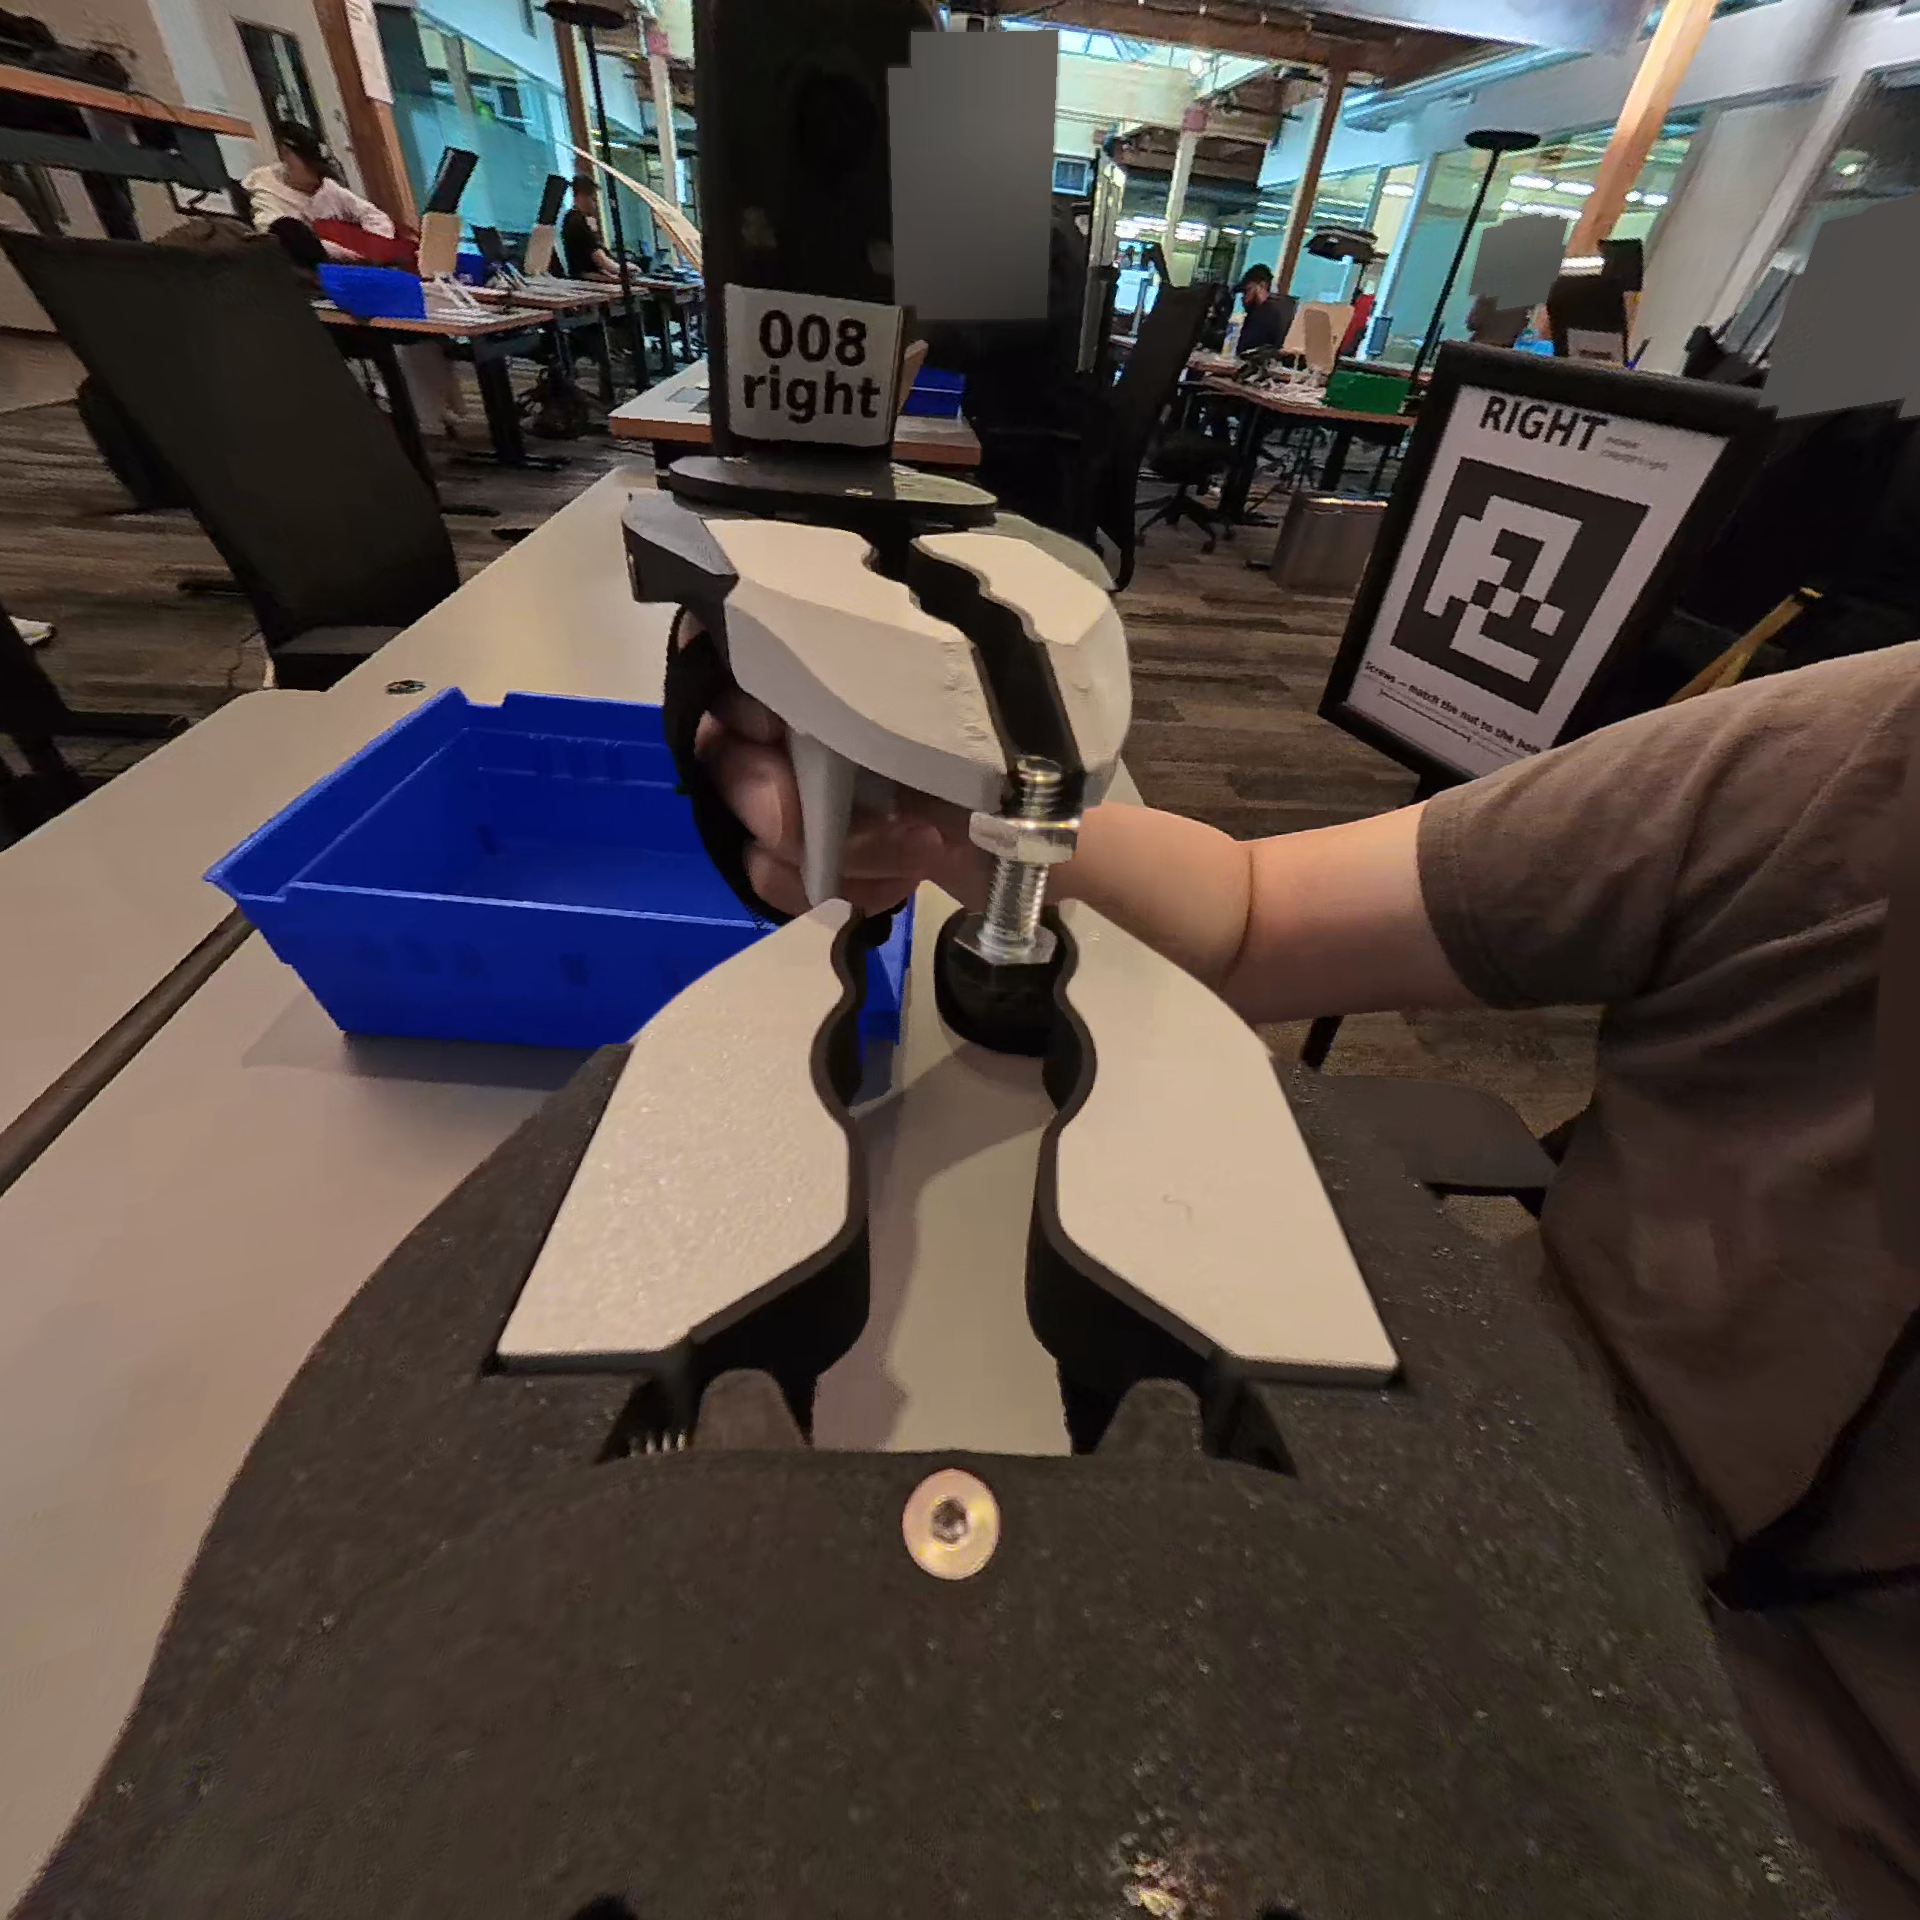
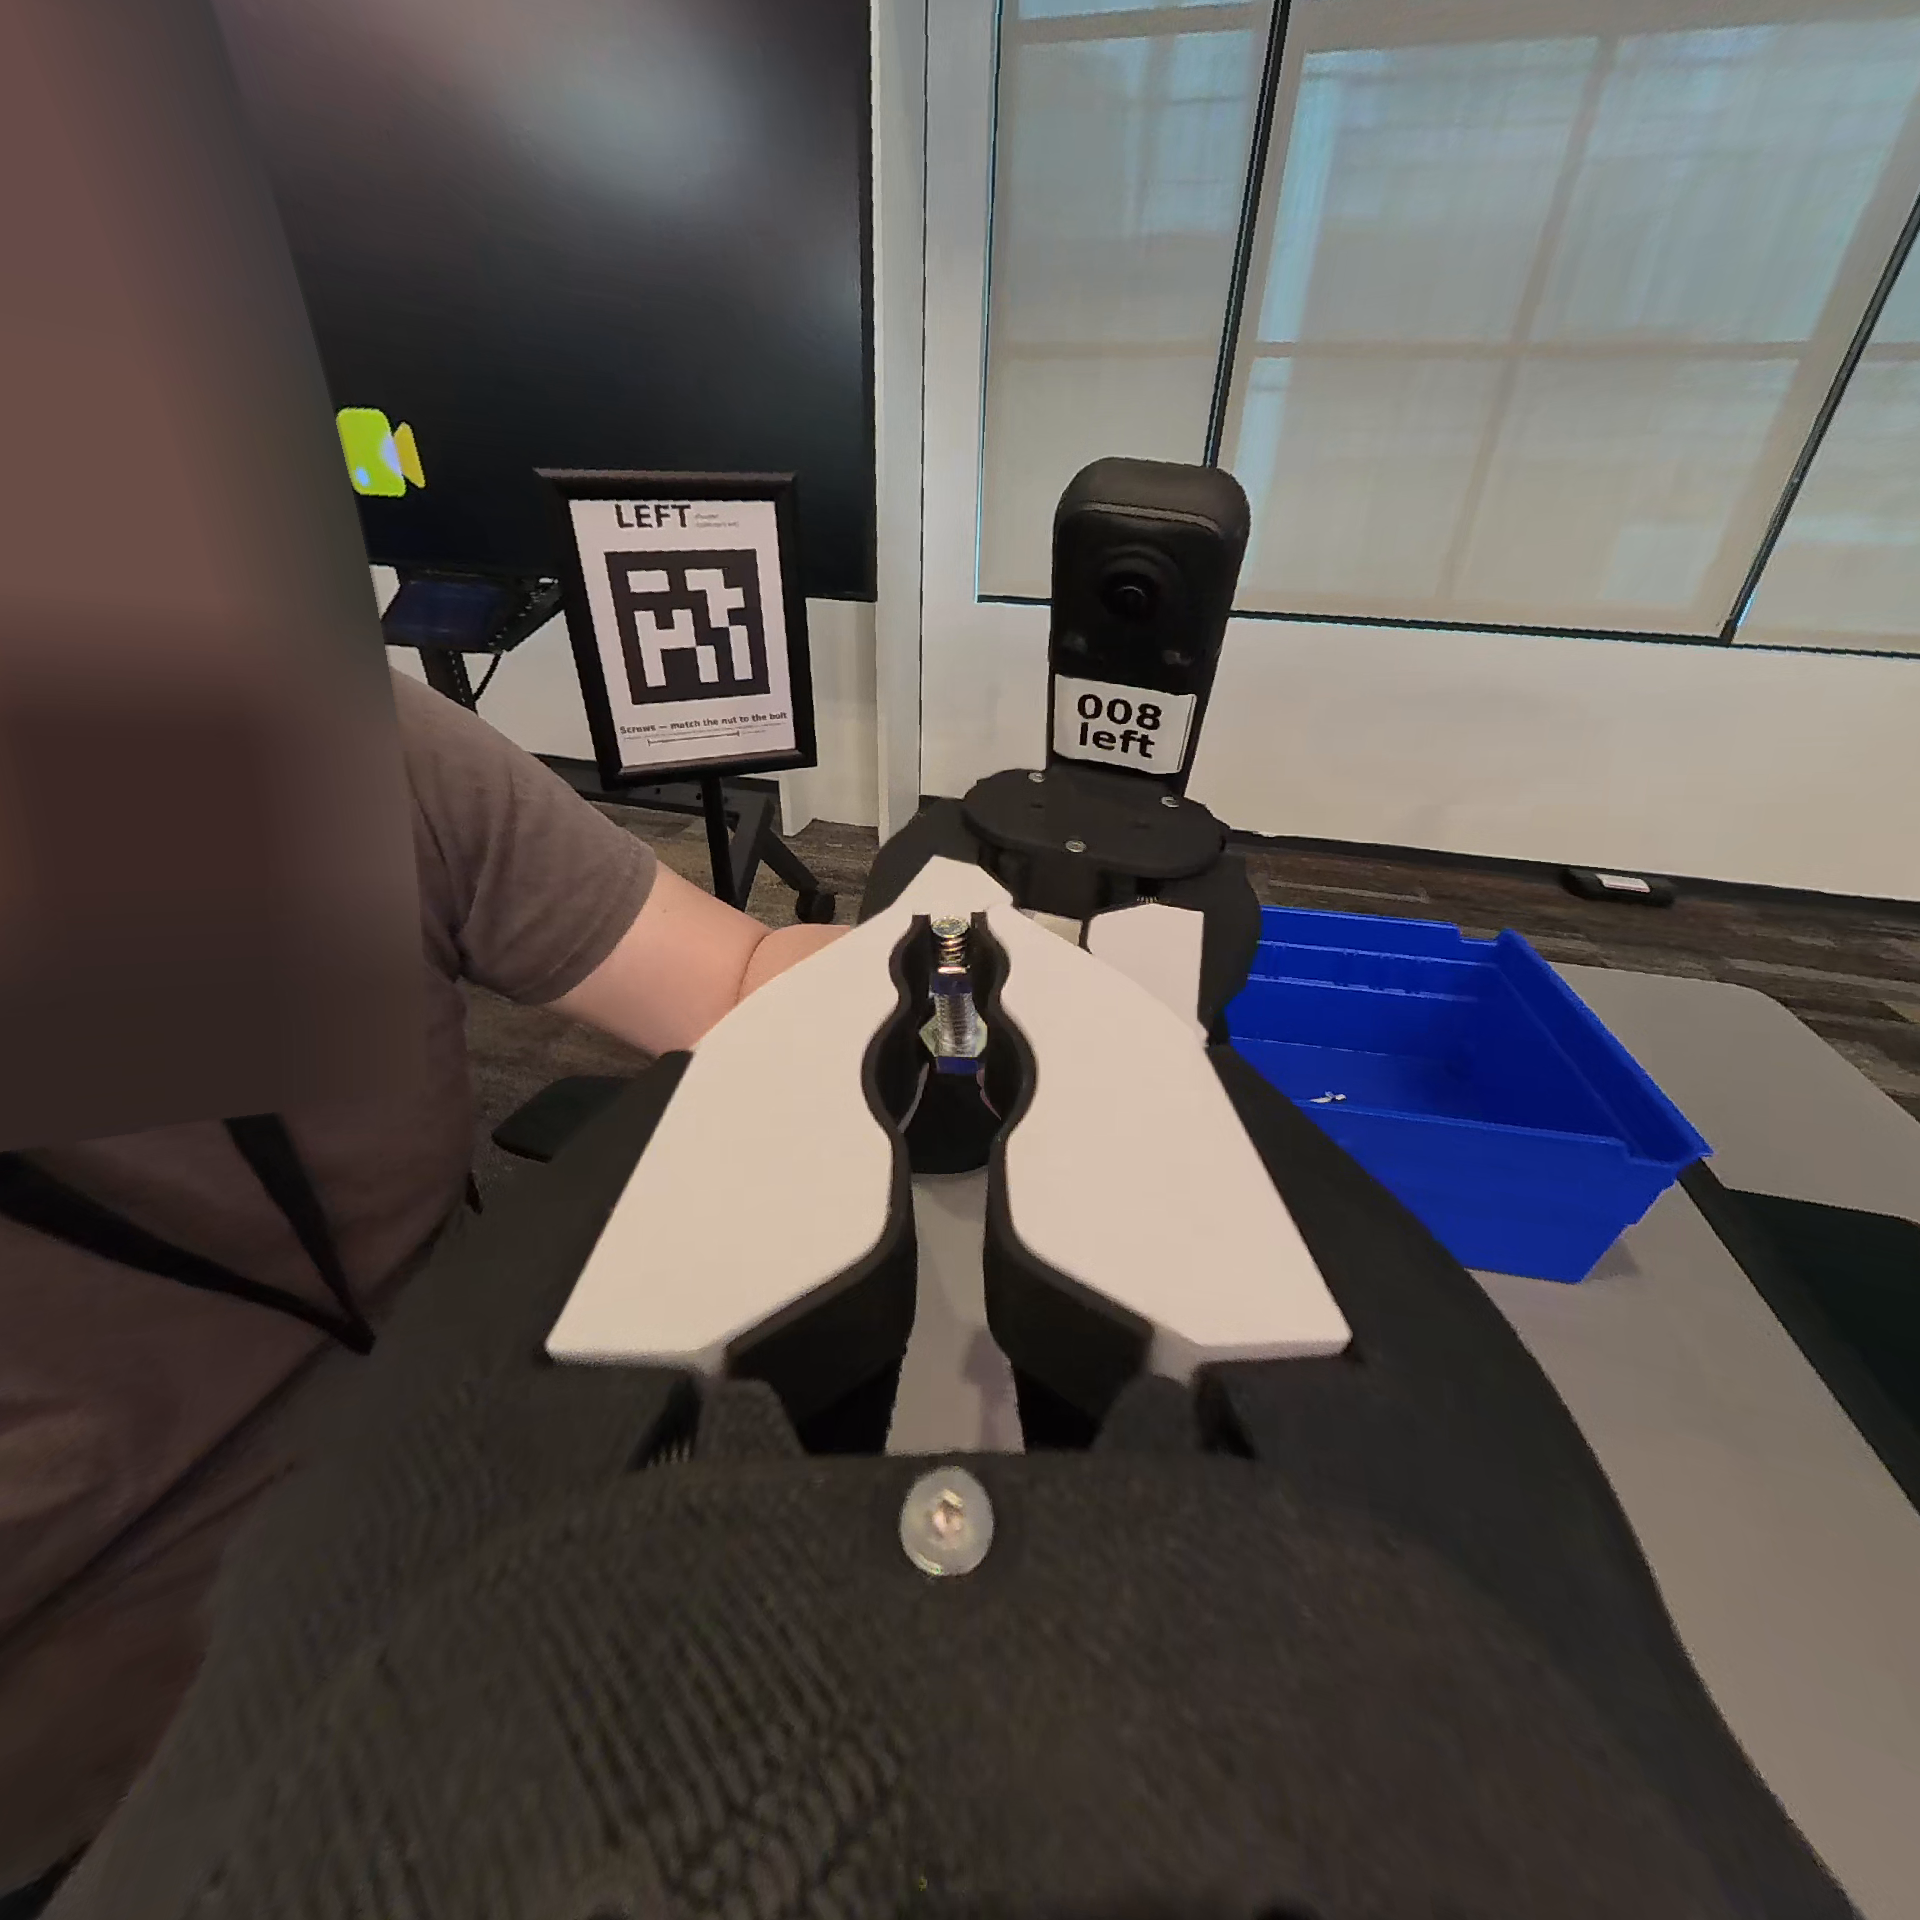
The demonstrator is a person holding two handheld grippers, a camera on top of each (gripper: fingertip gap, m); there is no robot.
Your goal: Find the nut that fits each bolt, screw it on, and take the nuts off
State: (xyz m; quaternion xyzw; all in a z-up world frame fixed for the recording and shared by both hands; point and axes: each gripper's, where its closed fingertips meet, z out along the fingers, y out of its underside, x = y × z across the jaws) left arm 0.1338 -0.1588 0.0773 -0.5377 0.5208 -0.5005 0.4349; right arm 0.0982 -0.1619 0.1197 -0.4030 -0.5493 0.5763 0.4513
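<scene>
One bolt [image 1: 1016, 896] is sitting between my two grippers, a bright silver threaded shaft with a hex nut [image 1: 1023, 829] screwed partway along it and a hex head at its lower end. Its long axis is standing close to upright, head down and threaded tip up. The head is resting against a round black piece [image 1: 992, 1003] that I cannot identify, just above the grey table [image 1: 125, 1299].

I am closing my right gripper [image 1: 1039, 777] onto the bolt's upper tip from above, its white fingers [image 1: 831, 644] nearly touching with only the shaft between them. In my right wrist view the bolt [image 2: 948, 997] is running away from the camera along the narrow gap, with the nut [image 2: 943, 1034] in the wider hollow of the fingers.

I am holding my left gripper [image 1: 961, 920] partly open around the bolt's lower end; its tips are flanking the head and the black piece, but I cannot tell whether they are actually pressing on either.

Beside the grippers a blue plastic bin [image 1: 499, 883] is sitting on the table. My right wrist view is showing something small and pale [image 2: 1328, 1097] lying on the floor of the bin [image 2: 1621, 1143], too small to identify.
</scene>
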